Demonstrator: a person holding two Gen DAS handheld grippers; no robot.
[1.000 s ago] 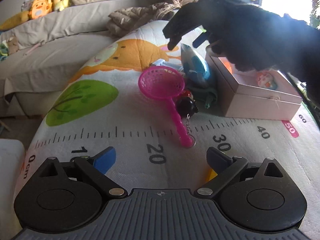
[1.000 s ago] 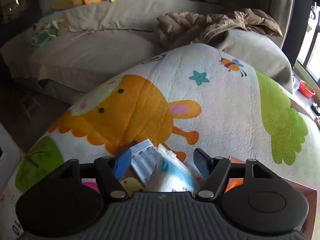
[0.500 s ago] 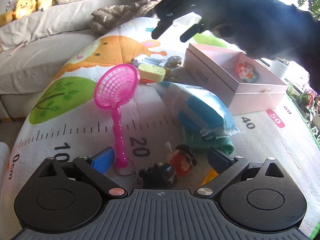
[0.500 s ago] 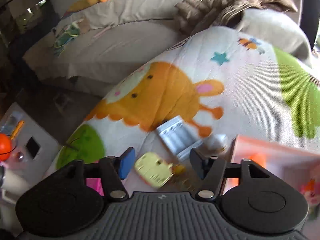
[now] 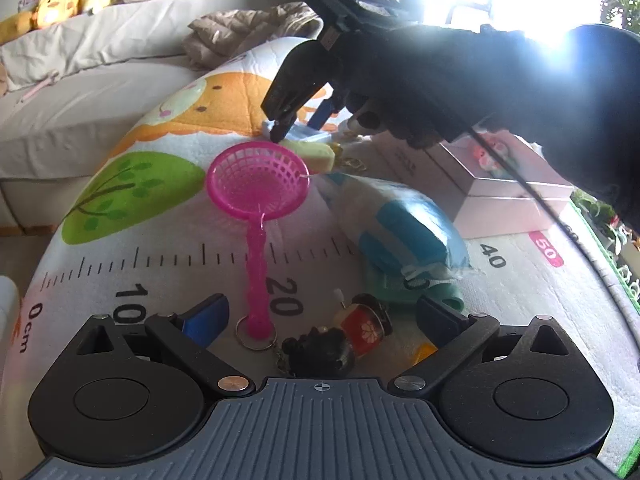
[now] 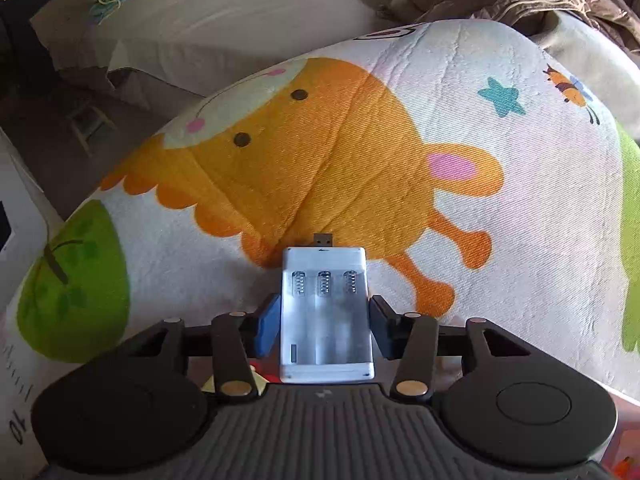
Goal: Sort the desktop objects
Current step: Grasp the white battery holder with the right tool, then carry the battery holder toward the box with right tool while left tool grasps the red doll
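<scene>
My right gripper points down at the cartoon mat, its jaws closing on a white battery charger that lies between the pads, which touch both its sides. In the left wrist view the same gripper, held by a black-gloved hand, reaches down behind the pink strainer. My left gripper hovers open low over a keychain with a red doll and a black figure; it touches neither.
A blue-and-white tissue pack lies on a green cloth right of the strainer. A pale yellow-green item sits behind the strainer. An open pink box stands at the right. A sofa with a jacket is beyond the mat.
The right gripper let go of the tissue pack, which now lies flat on the mat. It then swung over, came down and narrowed around the charger. The strainer shifted left.
</scene>
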